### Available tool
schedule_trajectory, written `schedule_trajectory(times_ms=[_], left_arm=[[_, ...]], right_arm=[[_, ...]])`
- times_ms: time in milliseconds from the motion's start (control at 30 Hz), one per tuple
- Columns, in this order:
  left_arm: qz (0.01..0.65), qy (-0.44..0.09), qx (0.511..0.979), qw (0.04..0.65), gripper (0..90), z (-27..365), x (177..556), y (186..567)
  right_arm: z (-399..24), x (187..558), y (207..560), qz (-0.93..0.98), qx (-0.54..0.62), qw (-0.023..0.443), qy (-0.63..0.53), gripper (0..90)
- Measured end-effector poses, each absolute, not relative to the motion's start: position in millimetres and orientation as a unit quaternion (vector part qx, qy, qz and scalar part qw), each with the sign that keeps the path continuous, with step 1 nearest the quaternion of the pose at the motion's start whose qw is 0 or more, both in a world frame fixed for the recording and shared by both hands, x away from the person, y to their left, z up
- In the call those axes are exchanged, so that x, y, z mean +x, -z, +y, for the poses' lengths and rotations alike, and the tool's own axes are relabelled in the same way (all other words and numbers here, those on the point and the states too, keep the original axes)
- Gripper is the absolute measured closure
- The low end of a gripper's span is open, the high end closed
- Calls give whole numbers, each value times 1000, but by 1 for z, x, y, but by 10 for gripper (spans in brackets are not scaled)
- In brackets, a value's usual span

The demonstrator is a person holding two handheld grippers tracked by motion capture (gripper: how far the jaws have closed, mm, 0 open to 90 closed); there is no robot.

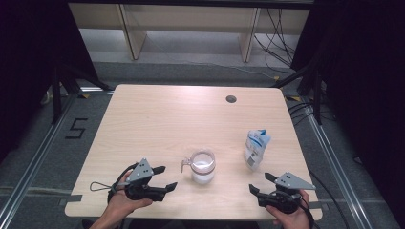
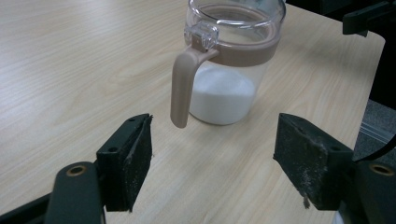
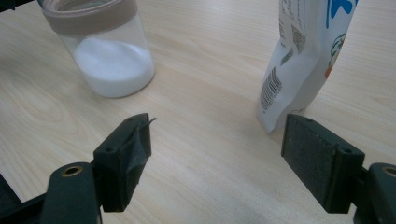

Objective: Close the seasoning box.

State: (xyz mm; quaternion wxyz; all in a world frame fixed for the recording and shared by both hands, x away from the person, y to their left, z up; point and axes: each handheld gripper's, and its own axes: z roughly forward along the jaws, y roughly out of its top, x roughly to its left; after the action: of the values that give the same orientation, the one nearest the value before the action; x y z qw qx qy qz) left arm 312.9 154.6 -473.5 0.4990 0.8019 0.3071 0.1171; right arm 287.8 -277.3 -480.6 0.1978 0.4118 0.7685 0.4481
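A clear jar with a tan band and tan handle stands upright on the table near its front edge, holding white powder. In the left gripper view the jar is just beyond the jaws, with its handle turned toward them. My left gripper is open and empty, left of the jar. A white pouch with blue print stands to the right of the jar. My right gripper is open and empty, in front of the pouch, with the jar at its far left.
The light wooden table has a round cable hole near its far right side. Dark frames and cables flank the table, and a wooden shelf base stands on the floor behind it.
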Motion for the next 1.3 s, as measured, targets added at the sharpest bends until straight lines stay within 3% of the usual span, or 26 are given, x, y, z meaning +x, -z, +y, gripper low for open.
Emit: schedule_trajectory(times_ms=[367, 633, 833, 933, 1300], left_arm=[[308, -113, 809, 488, 274, 158, 305, 479], [310, -113, 814, 478, 271, 166, 300, 488], [321, -103, 812, 476, 265, 172, 295, 491], [318, -101, 818, 468, 264, 173, 291, 493], [305, -111, 828, 457, 259, 177, 278, 497]], right_arm=[[-275, 285, 480, 763, 422, 195, -449, 242], [-276, 277, 485, 768, 427, 181, -441, 161], [-276, 271, 491, 760, 479, 147, -414, 162], [-279, 272, 493, 767, 457, 165, -419, 161], [-281, 264, 494, 772, 451, 156, -419, 162]])
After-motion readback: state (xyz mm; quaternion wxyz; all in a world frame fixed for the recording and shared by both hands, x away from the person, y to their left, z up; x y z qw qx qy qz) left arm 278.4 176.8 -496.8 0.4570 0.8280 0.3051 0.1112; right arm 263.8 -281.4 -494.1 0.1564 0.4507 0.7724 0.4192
